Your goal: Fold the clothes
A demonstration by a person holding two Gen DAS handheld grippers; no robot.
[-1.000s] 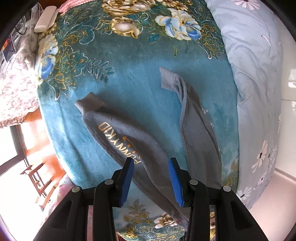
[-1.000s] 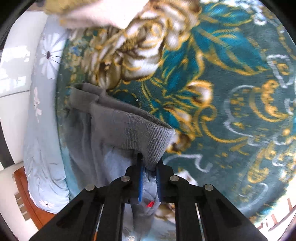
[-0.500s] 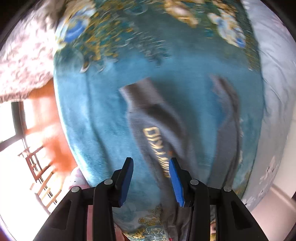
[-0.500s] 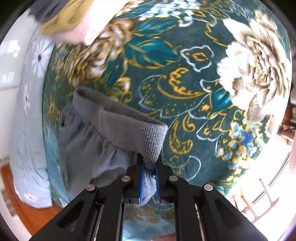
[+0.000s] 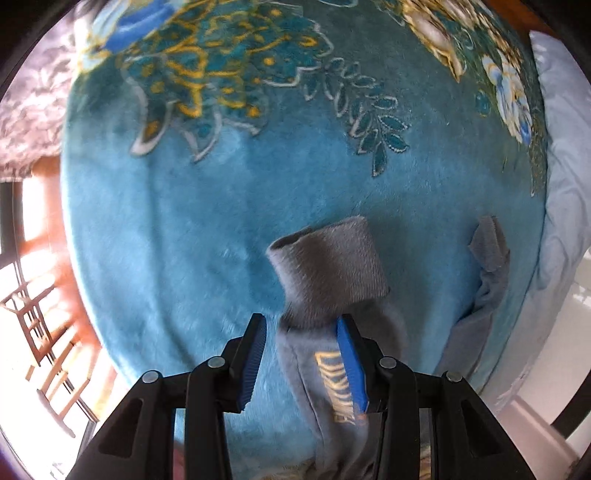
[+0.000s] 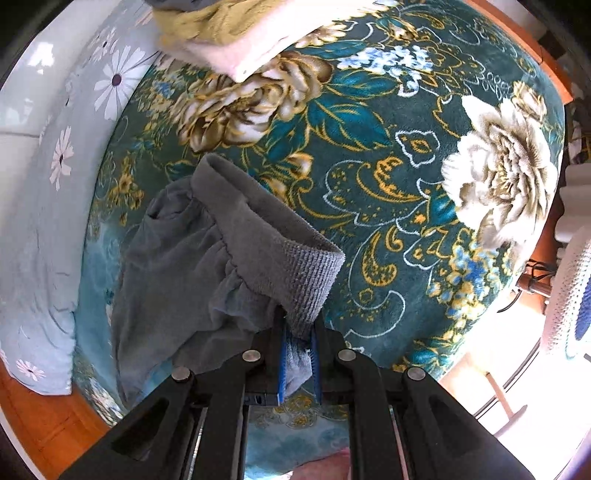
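Observation:
Grey sweatpants lie on a teal flowered blanket [image 5: 184,229]. In the left wrist view my left gripper [image 5: 301,334] is open, its blue pads on either side of the near leg [image 5: 325,369] with gold lettering, just below that leg's ribbed cuff [image 5: 328,266]. The other leg's cuff [image 5: 489,243] lies to the right. In the right wrist view my right gripper [image 6: 297,338] is shut on the ribbed waistband [image 6: 273,243] at its near corner, and the gathered grey fabric [image 6: 177,266] spreads to the left.
A folded pile of yellow and pink cloth [image 6: 236,33] sits at the far edge of the blanket [image 6: 388,177]. A pale blue daisy-print quilt [image 6: 48,192] runs along one side, also in the left wrist view [image 5: 561,155]. Wooden floor and a chair [image 5: 40,332] lie beyond the bed edge.
My left gripper has moved along the lettered leg up to its cuff, still open. My right gripper keeps its hold on the waistband and has swung, showing more of the blanket.

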